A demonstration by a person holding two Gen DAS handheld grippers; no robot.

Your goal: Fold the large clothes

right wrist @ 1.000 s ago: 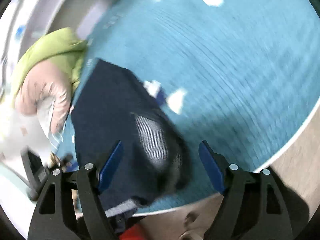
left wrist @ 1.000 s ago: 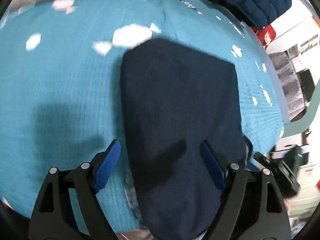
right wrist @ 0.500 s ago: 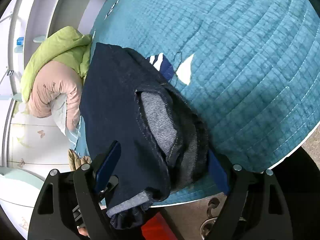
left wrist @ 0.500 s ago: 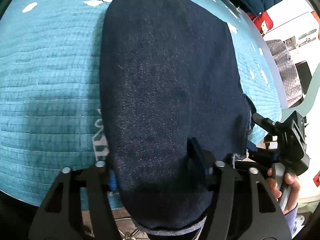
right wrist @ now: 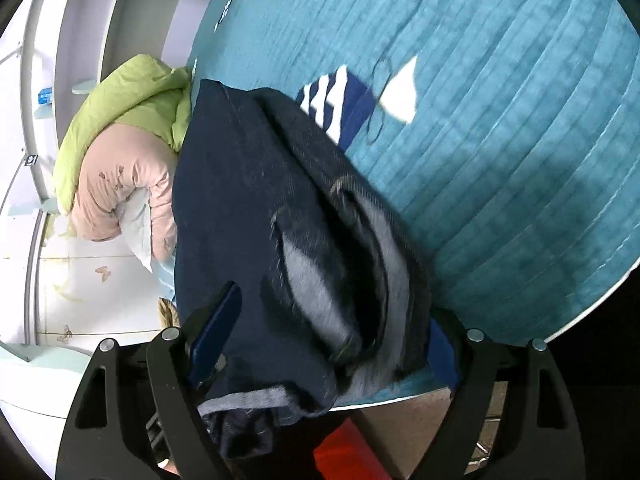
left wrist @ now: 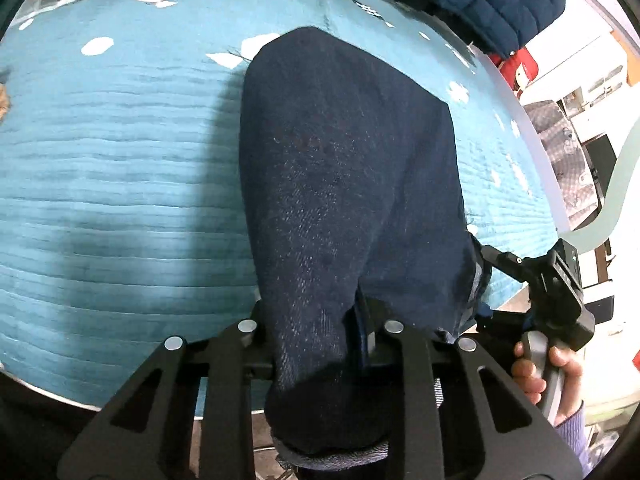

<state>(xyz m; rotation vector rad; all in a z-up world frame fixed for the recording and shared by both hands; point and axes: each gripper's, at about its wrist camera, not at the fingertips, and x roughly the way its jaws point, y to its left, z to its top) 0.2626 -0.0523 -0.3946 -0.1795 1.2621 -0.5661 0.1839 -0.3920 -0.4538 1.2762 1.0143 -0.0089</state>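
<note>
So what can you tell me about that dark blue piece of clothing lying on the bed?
The dark denim garment looks like heavy navy jeans, paler grey on the inside where an opening gapes in the right wrist view. It lies folded lengthwise on the teal quilted bedspread, its near end at the bed's edge. The left claw is shut on that end; the right claw straddles the neighbouring part, with fabric between its blue pads.

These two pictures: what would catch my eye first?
A big dark navy denim garment fills the middle, draped over the near edge of a teal quilted bedspread. The left hand-held gripper is shut on its hem. Lime-green and pink bedding is piled at the far end.
</note>
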